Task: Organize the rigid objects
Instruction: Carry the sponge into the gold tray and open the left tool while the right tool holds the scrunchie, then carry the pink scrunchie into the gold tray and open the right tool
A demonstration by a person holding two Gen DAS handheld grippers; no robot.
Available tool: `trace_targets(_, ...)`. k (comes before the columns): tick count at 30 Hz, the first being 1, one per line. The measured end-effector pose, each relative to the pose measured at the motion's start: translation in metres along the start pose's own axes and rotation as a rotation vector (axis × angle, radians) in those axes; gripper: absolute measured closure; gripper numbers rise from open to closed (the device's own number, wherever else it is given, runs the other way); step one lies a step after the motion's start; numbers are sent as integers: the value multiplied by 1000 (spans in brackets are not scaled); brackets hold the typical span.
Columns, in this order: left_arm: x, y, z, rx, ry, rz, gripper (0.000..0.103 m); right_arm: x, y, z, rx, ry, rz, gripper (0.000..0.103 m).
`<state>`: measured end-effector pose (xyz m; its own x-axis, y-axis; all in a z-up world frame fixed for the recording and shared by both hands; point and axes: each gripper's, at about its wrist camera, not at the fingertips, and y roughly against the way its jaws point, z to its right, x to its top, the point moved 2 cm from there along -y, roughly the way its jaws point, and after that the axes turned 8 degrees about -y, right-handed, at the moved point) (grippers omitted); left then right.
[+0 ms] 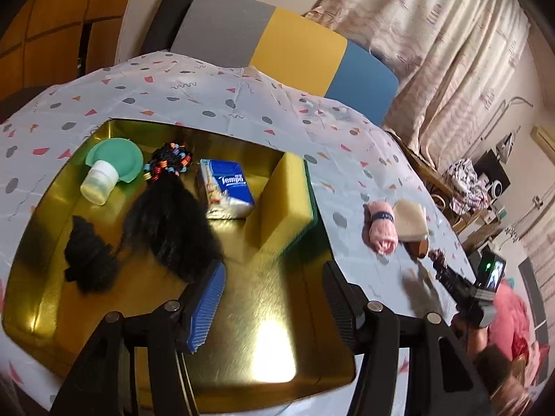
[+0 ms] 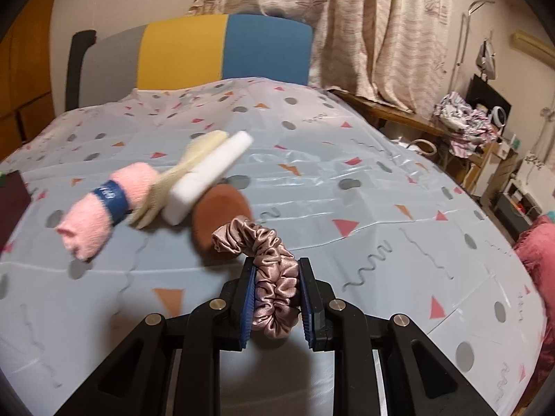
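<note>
The right gripper (image 2: 276,300) clamps the pink satin scrunchie (image 2: 269,277), seemingly bound for the gold tray (image 1: 263,339), where the left gripper (image 1: 274,298) hangs open and empty.

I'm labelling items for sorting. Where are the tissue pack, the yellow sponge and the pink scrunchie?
tissue pack (image 1: 227,187): left wrist view, on its blue printed face.
yellow sponge (image 1: 282,201): left wrist view, on its yellow side.
pink scrunchie (image 2: 274,284): right wrist view, on the satin folds between the pads.
</note>
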<state>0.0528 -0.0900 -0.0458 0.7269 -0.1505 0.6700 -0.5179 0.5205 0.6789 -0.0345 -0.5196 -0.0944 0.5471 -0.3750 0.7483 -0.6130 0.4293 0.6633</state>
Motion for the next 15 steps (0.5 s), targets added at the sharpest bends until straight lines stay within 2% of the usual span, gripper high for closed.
trace_targets(9,-14,9,-3,-27,15,11,44,-9,48,-37,180,-33,-14,80)
trace_targets(15,-19,26,-12,-3,-1,44,44,-13,80,-83,353,-37,-47,80)
